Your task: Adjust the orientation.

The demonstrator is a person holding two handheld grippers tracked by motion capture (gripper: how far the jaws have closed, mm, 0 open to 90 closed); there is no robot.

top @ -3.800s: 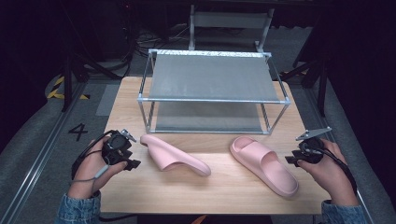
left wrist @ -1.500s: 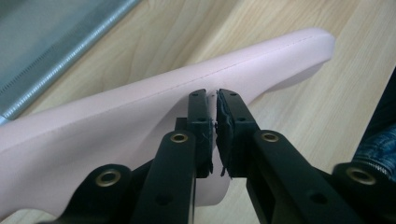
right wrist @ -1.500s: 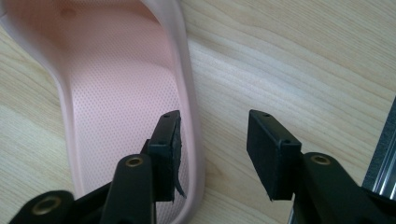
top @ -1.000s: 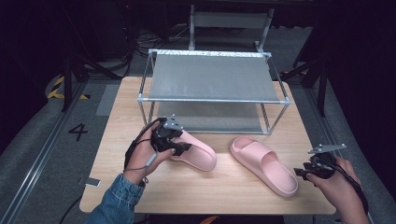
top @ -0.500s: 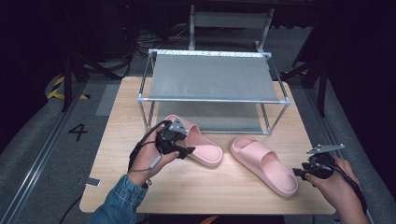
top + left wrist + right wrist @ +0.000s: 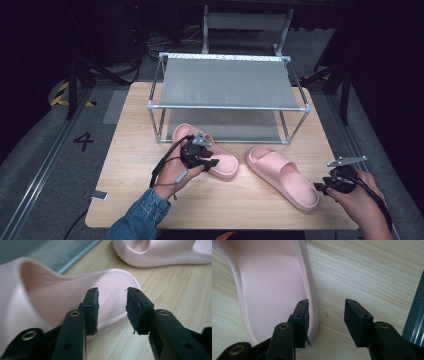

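Two pink slippers lie on the wooden table. The left slipper points its toe under the front rail of the metal rack. My left gripper hovers over its middle, open. In the left gripper view the jaws of the left gripper stand apart above the dotted footbed of the left slipper. The right slipper lies slanted at the front right. My right gripper is at its heel, open. The right gripper has one jaw over the right slipper rim and the other over bare wood.
The two-tier rack fills the back half of the table, and its lower shelf shows close behind the left slipper. The other slipper lies just beyond the left gripper. The table's right edge is close to my right gripper.
My left gripper came in from the left edge and the left slipper shifted right and toward the rack, toe now at the lower shelf. The right gripper drifted slightly nearer the front edge.
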